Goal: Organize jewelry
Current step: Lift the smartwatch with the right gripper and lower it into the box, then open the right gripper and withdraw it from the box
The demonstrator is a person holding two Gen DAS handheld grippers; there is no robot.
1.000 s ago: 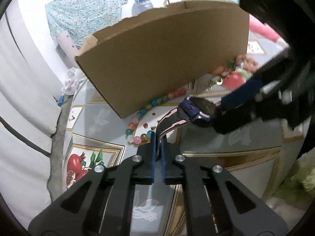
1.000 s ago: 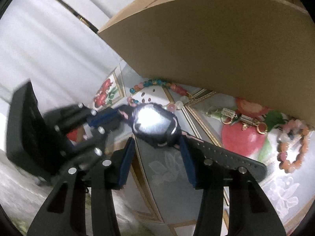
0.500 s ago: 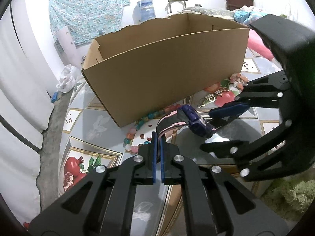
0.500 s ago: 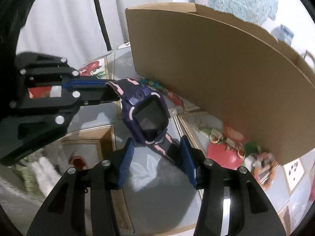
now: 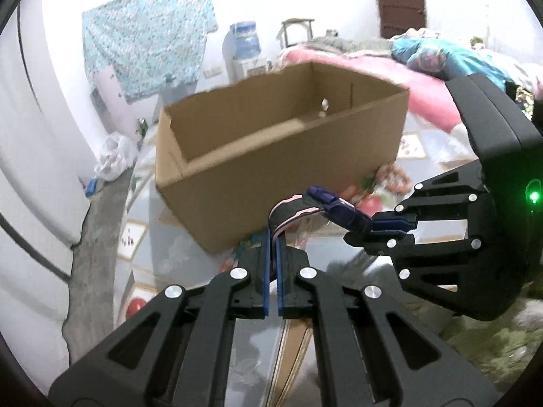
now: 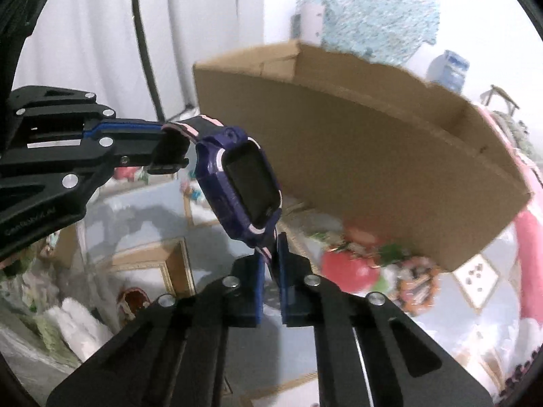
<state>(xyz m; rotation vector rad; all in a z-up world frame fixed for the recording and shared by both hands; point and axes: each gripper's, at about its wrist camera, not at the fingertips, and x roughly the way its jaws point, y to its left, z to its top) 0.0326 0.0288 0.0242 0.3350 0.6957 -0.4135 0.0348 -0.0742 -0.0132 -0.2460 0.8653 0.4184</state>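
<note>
Gripping watch (image 6: 242,183) straps, both tools clear box rim (image 5: 258,142).

Your left hand-held gripper (image 5: 271,234) is matte black plastic, its two fingers built as open trusses with triangular cut-outs and studded with round silver screw heads. Blue pads (image 5: 266,271) line the inner faces of the fingertips. Your right hand-held gripper (image 6: 270,254) has the same black framework, silver screws and blue pads (image 6: 283,285). Seen from the left wrist, its boxy black housing carries a small glowing green light (image 5: 534,197).
</note>
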